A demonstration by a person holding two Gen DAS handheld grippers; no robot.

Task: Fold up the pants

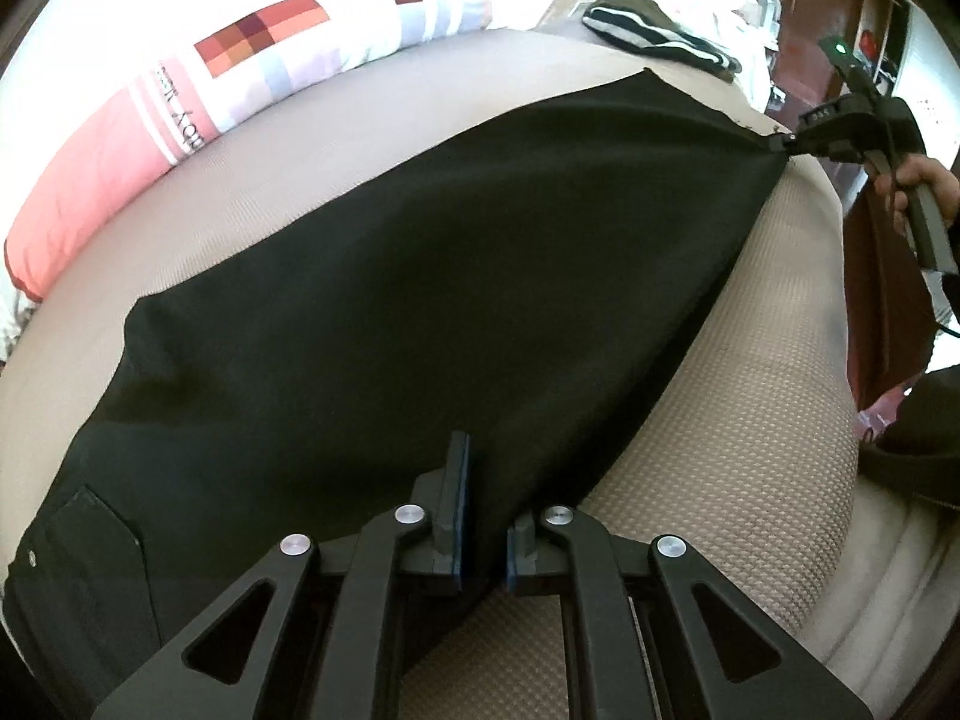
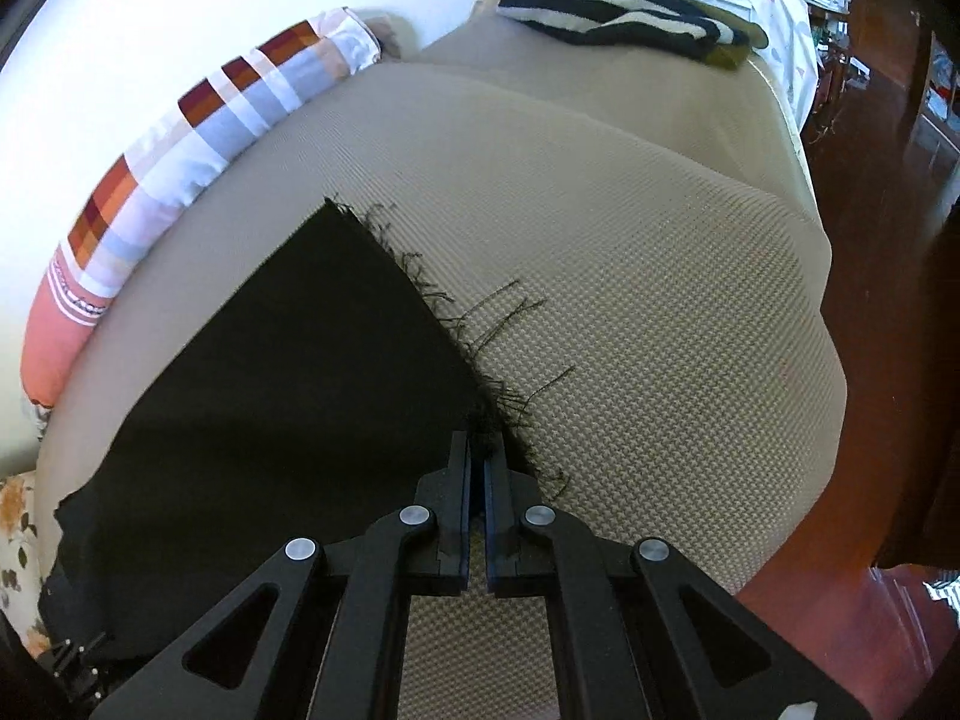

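Note:
Black pants (image 1: 420,276) lie spread across a beige textured mattress (image 1: 750,396). A back pocket shows at the lower left of the left wrist view. My left gripper (image 1: 486,516) is shut on the near edge of the pants. My right gripper (image 2: 478,462) is shut on the frayed hem corner of the pants (image 2: 300,372); it also shows in the left wrist view (image 1: 786,144), pinching the far right corner with the cloth pulled taut toward it.
A pink and checked pillow (image 1: 180,120) lies along the far left edge. A striped black-and-white garment on an olive one (image 2: 630,24) sits at the far end. The mattress edge drops to a dark wooden floor (image 2: 870,480) on the right.

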